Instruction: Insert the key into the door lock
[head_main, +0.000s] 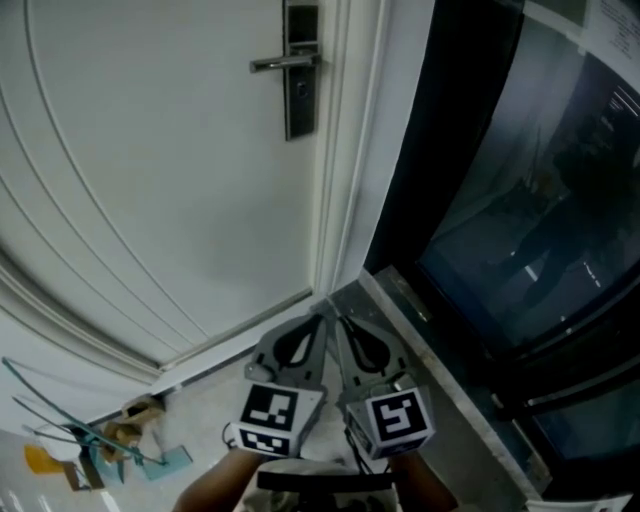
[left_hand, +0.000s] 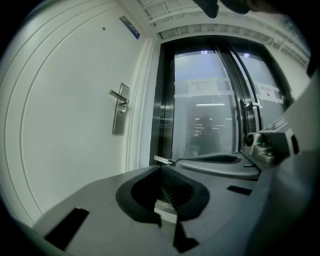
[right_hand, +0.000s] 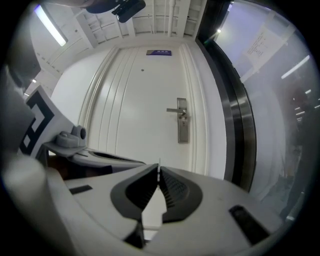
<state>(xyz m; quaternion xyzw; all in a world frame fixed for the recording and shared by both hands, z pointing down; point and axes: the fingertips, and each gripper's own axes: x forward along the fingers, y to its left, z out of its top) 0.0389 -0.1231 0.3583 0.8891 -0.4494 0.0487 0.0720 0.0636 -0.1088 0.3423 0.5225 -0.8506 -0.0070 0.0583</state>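
A white door (head_main: 170, 170) carries a metal lever handle (head_main: 285, 62) on a long lock plate (head_main: 300, 95), which is also in the right gripper view (right_hand: 183, 125) and in the left gripper view (left_hand: 119, 117). My two grippers sit side by side low in the head view and point at the door's lower corner, well short of the lock. The right gripper (right_hand: 159, 167) is shut on a thin flat metal key (left_hand: 162, 160) that sticks out past its tips. The left gripper (left_hand: 161, 169) is shut with nothing in it.
Right of the door frame (head_main: 345, 150) stands a dark glass sliding door (head_main: 520, 200) with a metal threshold (head_main: 440, 340). Scraps of tape and thin strips (head_main: 100, 440) lie on the floor at the lower left.
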